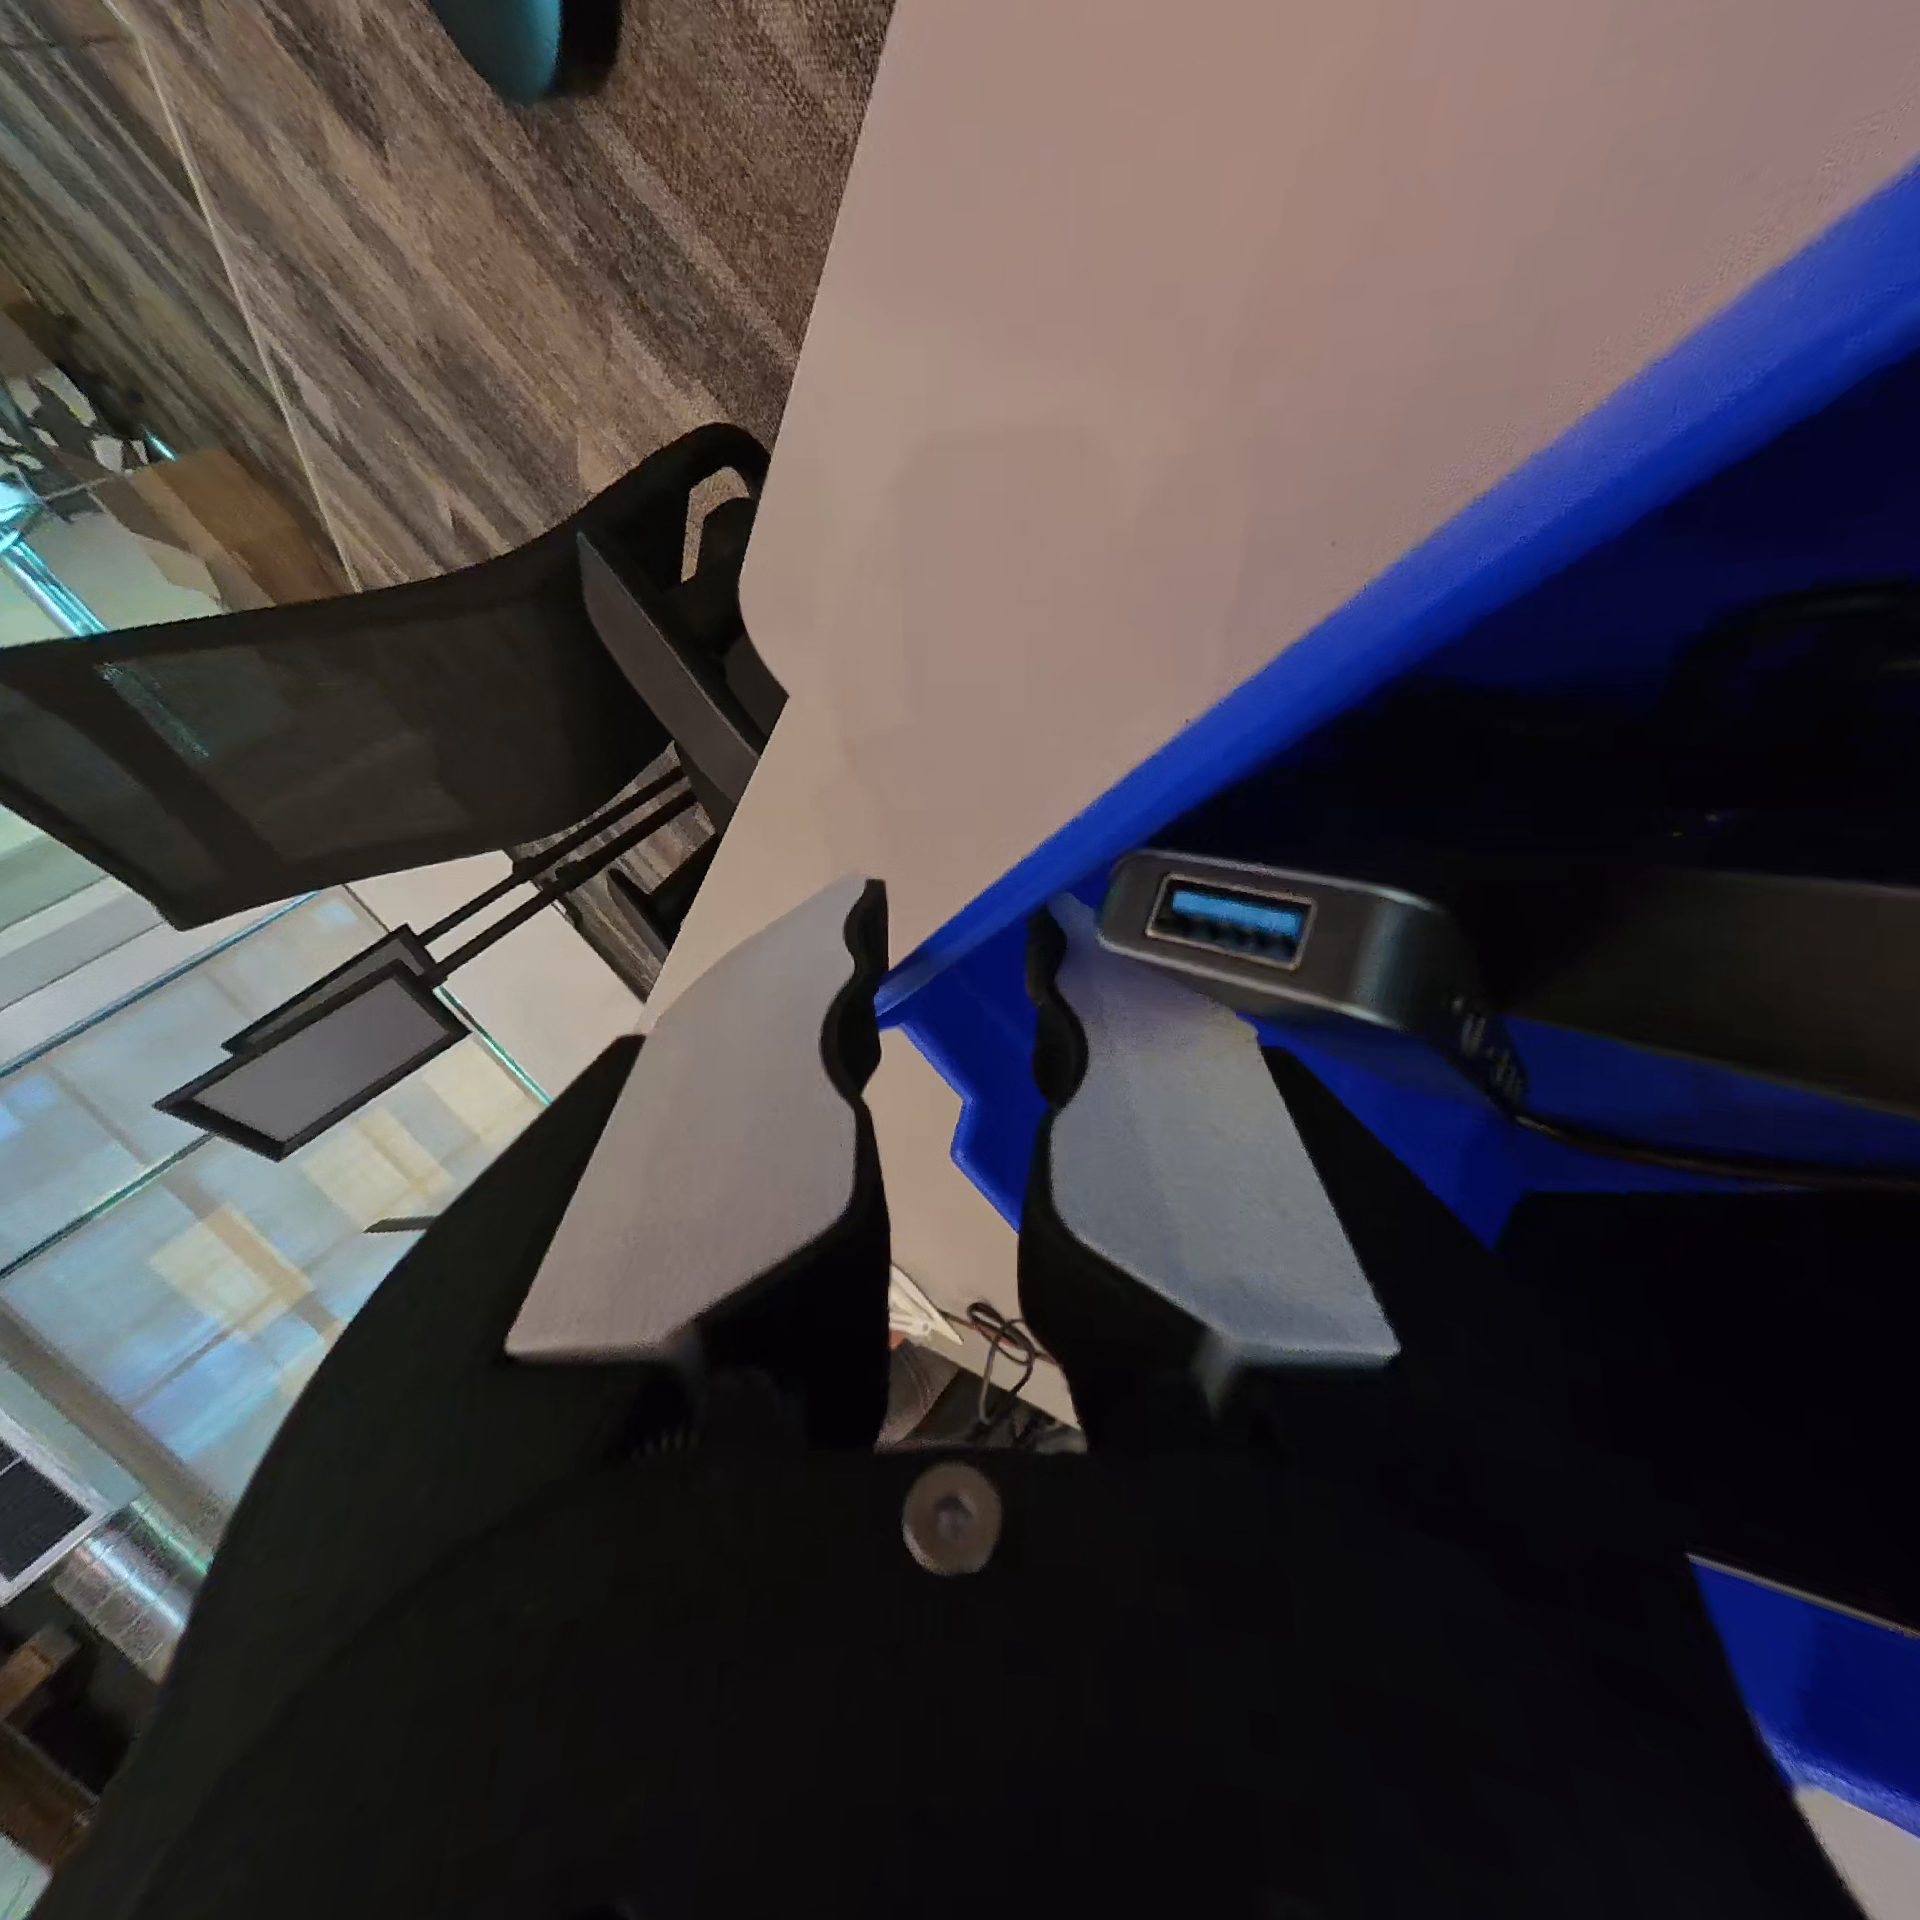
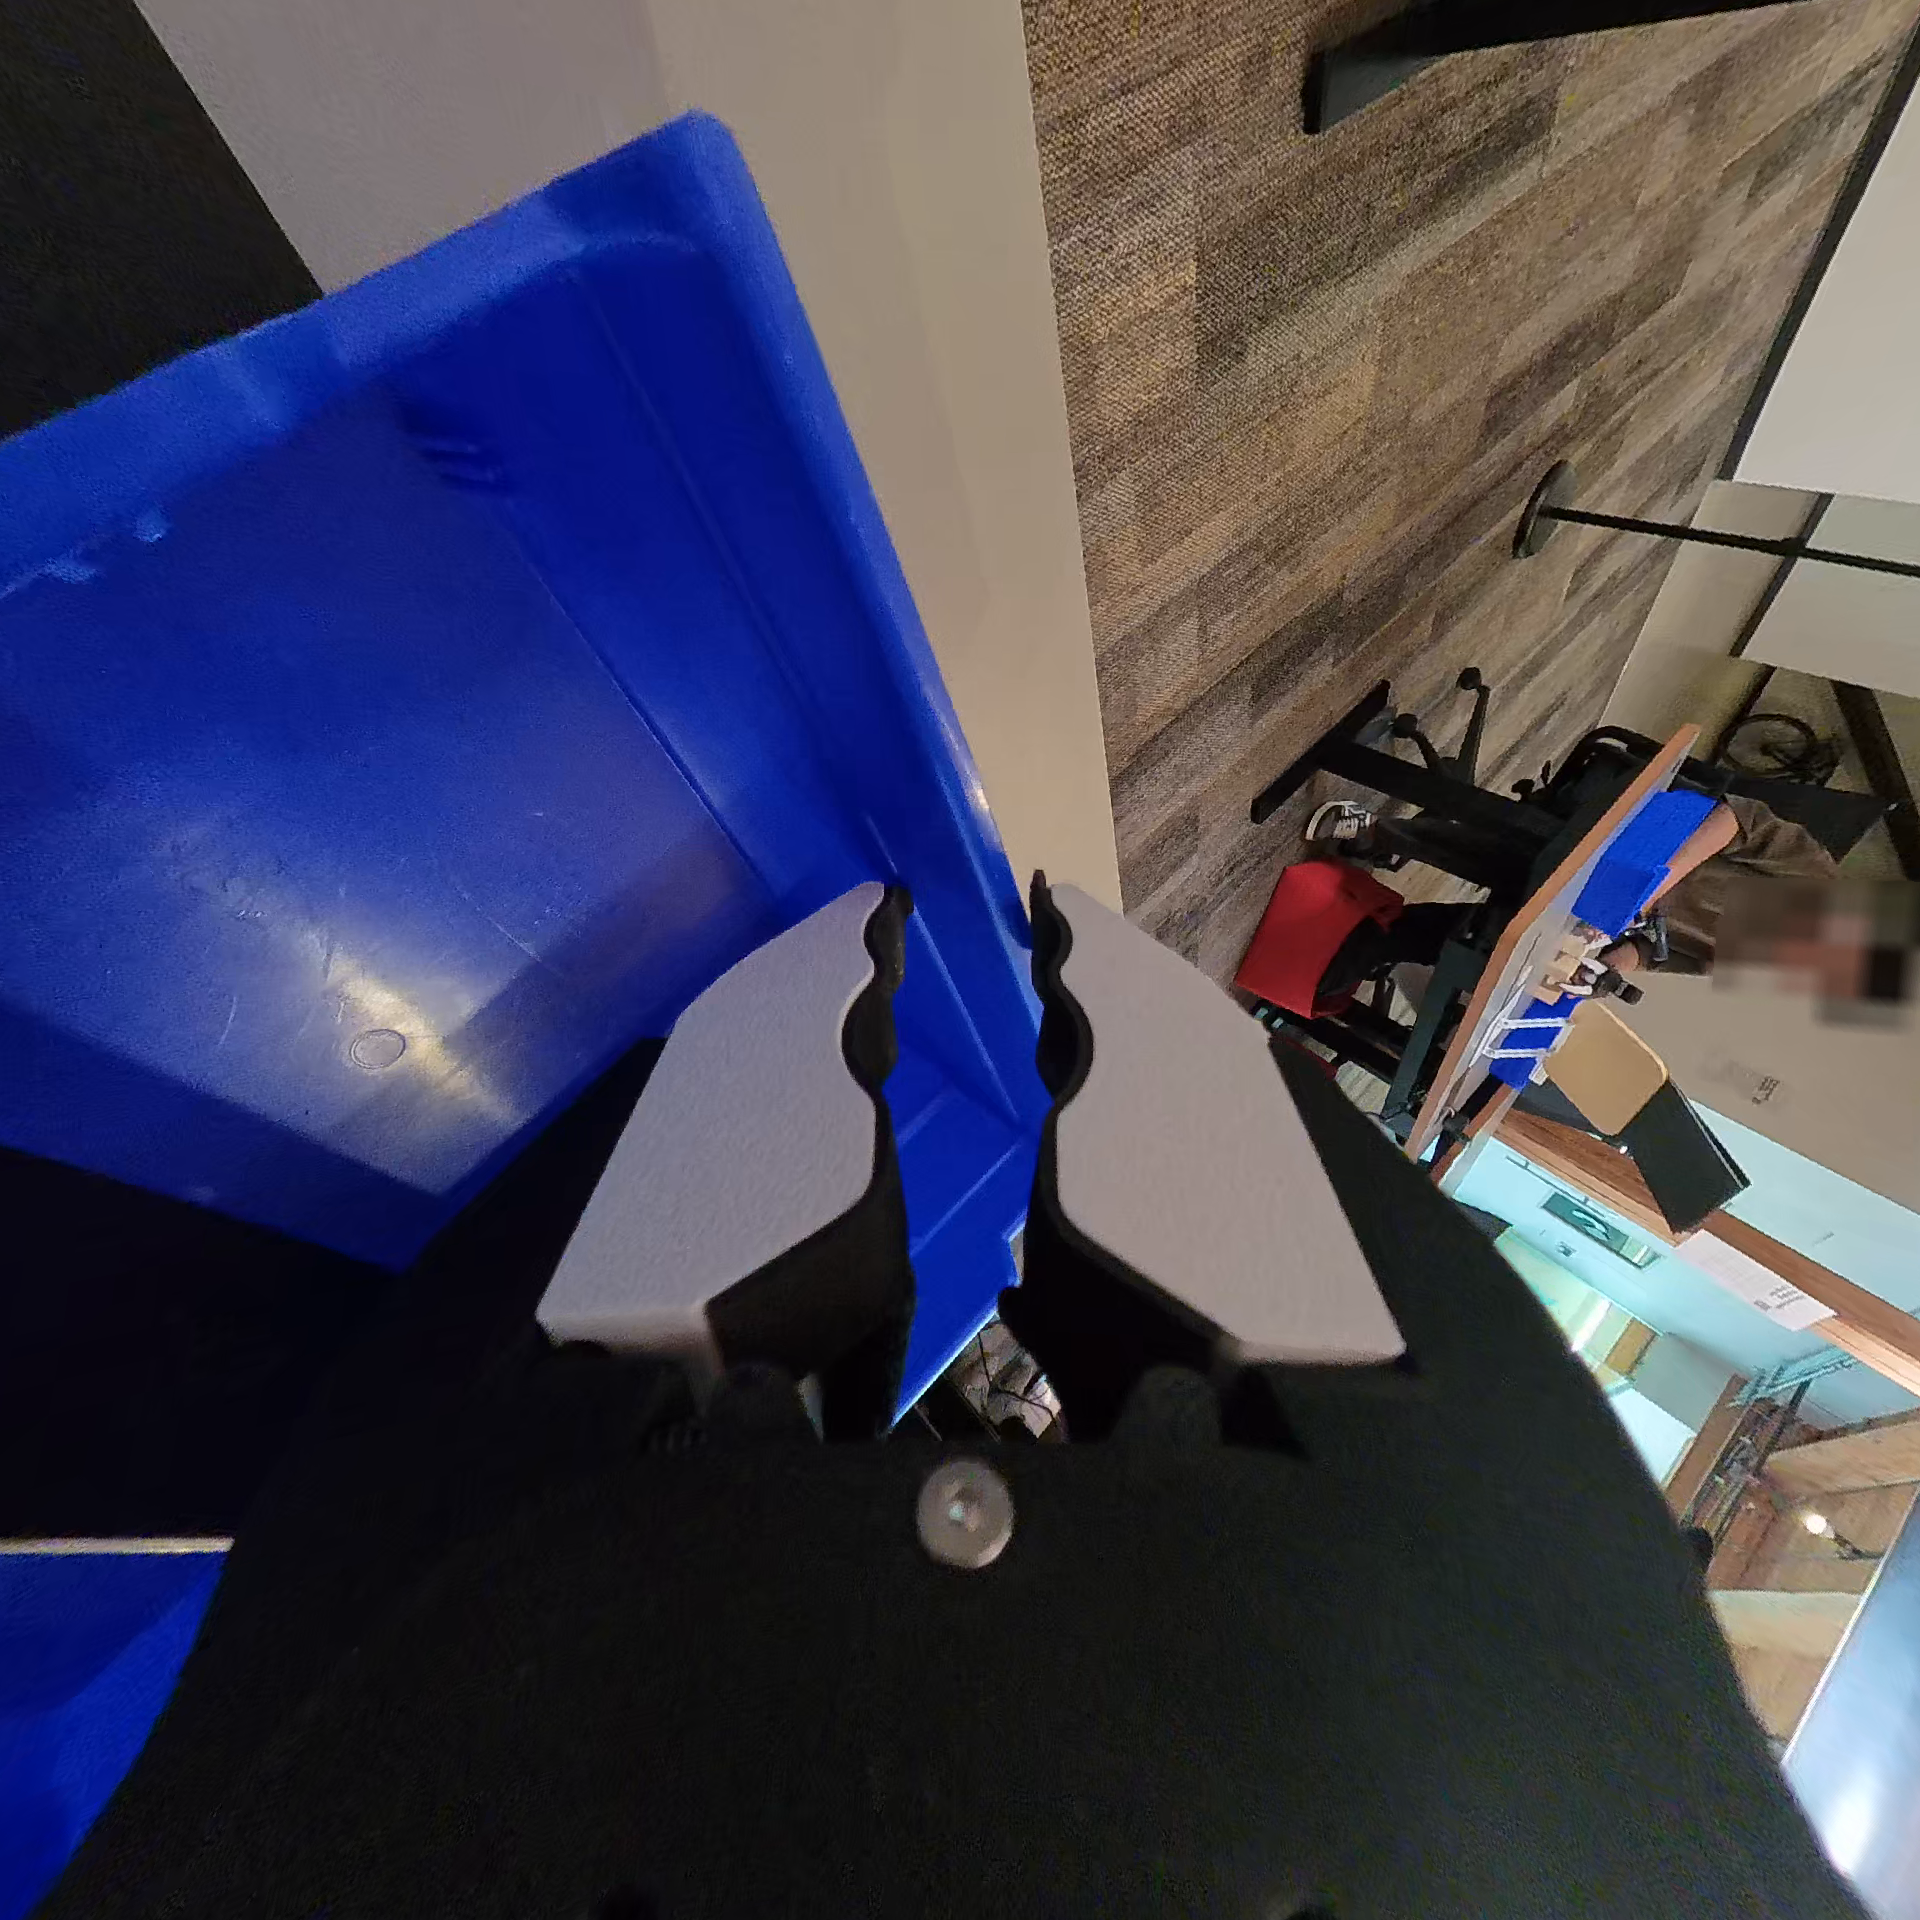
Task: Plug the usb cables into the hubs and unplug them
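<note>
Here, the left gripper (image 1: 961,977) straddles the rim of a blue bin (image 1: 1403,582) with its jaws apart and nothing clamped; just to its right, inside the bin, a grey USB hub (image 1: 1288,935) lies with its blue-tongued port facing back toward the camera and its long axis running away to the right, a dark cable (image 1: 1621,1138) trailing from it. The right gripper (image 2: 961,977), jaws likewise parted and bare, sits astride the bin's opposite wall (image 2: 914,727); no hub shows there, so the left is judged nearer.
</note>
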The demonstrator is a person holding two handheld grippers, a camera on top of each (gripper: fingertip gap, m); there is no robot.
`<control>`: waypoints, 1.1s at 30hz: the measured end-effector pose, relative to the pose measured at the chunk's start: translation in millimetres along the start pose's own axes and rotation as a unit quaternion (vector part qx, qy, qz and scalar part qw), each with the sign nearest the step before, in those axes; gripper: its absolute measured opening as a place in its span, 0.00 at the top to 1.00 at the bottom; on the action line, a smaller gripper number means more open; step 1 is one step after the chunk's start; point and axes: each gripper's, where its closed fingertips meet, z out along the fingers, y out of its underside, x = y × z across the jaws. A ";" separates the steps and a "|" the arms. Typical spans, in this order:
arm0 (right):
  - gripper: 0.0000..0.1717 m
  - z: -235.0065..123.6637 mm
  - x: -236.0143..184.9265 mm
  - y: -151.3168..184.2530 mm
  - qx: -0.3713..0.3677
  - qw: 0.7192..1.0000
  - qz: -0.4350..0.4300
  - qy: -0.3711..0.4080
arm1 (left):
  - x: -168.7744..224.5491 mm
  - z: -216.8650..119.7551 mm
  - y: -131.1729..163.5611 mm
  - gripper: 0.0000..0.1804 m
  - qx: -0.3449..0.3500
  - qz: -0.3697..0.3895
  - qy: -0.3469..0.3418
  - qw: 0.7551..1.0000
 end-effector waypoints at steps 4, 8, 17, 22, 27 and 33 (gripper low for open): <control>0.86 1.0 0.6 -1.3 -0.003 1.000 0.007 -0.003 | 1.7 -2.2 -3.2 0.86 0.010 -0.002 0.008 1.000; 0.83 0.0 3.0 -0.2 -0.004 0.999 0.032 0.016 | 1.1 -5.2 -2.5 0.75 0.037 -0.004 0.008 0.999; 0.67 -95.5 21.9 1.6 0.078 0.985 0.130 0.078 | -4.4 -64.6 34.8 0.49 0.189 -0.151 0.046 0.969; 0.61 -202.3 -15.6 -16.5 0.210 0.954 0.193 0.089 | 24.6 -157.1 72.1 0.51 0.348 -0.224 0.033 0.910; 0.60 -286.6 -121.6 -48.1 0.324 0.921 0.214 0.026 | 115.0 -240.1 90.6 0.52 0.468 -0.219 0.091 0.851; 0.54 -312.8 -273.3 -85.5 0.356 0.906 0.212 -0.088 | 256.8 -283.9 76.4 0.50 0.501 -0.136 0.151 0.841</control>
